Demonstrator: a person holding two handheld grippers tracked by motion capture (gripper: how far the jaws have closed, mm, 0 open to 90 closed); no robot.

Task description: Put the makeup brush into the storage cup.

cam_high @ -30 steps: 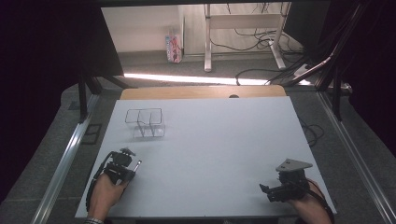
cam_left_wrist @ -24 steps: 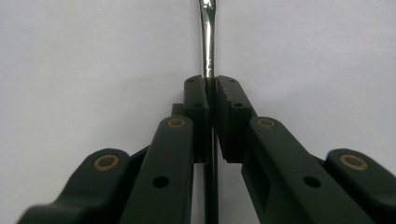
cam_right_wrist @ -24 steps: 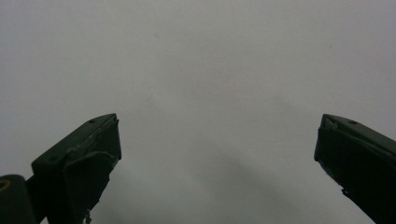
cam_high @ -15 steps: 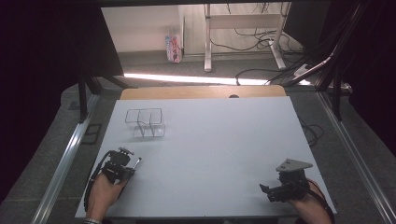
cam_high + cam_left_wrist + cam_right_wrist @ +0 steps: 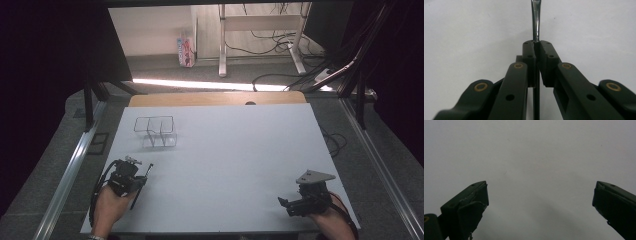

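Steel glints between the left tool's [image 5: 141, 173] jaws, which are clamped on a thin metal rod [image 5: 535, 22] low over the near-left of the white bench [image 5: 235, 150], while the right tool [image 5: 287, 206] rests near the front-right edge with its jaws apart and nothing between them. Just beyond stands a clear rack [image 5: 156, 131]. Gripped so narrowly, the slick rod could pivot or slip if swung quickly, and a careless reach might knock that light rack.

Thin metal rod [image 5: 535, 20], shiny, clamped upright above white table [image 5: 240, 150].
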